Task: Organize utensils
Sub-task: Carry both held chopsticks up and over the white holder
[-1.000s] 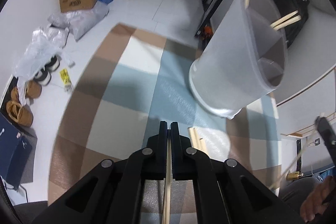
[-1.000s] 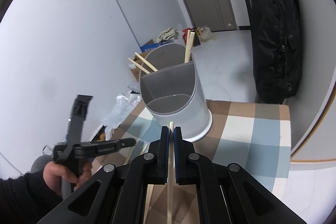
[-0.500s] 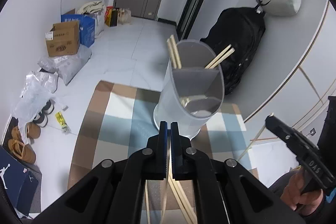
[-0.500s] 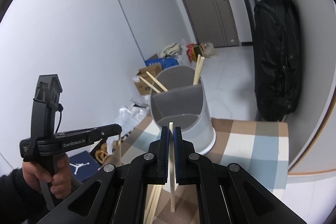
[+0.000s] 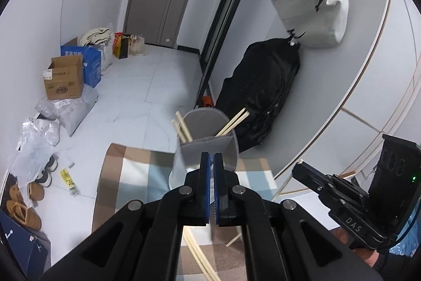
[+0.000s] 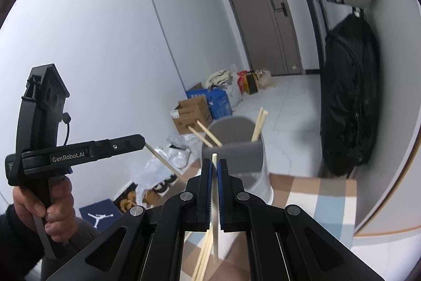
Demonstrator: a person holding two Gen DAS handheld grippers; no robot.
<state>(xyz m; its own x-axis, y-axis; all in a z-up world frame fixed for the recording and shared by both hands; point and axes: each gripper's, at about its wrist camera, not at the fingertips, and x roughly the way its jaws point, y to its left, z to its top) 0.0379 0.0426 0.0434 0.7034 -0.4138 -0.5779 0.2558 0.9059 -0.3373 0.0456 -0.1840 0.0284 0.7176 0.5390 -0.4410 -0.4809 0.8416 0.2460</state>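
Above checked mat (image 5: 126, 175), grey holder (image 5: 208, 146) now farther.

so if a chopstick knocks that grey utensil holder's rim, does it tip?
Possibly. The utensil holder is tall over a narrow base and looks like thin plastic, probably light. It sits on a soft checked rug, and the few chopsticks inside add little ballast.
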